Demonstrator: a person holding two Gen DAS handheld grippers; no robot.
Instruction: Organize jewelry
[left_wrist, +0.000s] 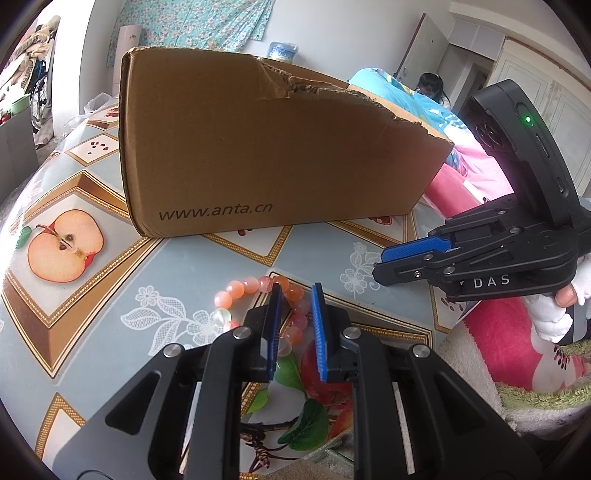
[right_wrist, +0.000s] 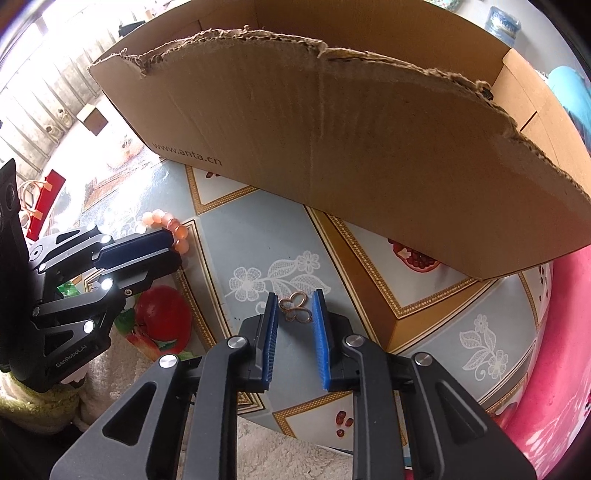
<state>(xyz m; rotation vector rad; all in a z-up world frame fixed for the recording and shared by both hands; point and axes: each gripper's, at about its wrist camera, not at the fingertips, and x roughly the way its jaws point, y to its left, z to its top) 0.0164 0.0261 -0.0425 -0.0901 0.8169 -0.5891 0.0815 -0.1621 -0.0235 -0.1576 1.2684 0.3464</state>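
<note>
Pick-up step. Left gripper (left_wrist: 295, 295) narrowly parted around bead bracelet (left_wrist: 255, 286) on tablecloth (left_wrist: 184, 266); grip uncertain. Right gripper (right_wrist: 293, 300) slightly apart, straddling gold ornament (right_wrist: 295, 306), pads not touching. Next: close, lift into cardboard box (right_wrist: 332, 129).

Torn brown cardboard box (left_wrist: 266, 147), side wall: "www.anta.cn"
Black right gripper (left_wrist: 384, 258), body: "DAS"
Black left gripper (right_wrist: 173, 251), body: "GenRobot.AI"

left wrist view: aimed obliquely down, close before the cardboard box (left_wrist: 273, 147) | right wrist view: aimed steeply down, close before it | shared: box front, tablecloth (right_wrist: 229, 236)
</note>
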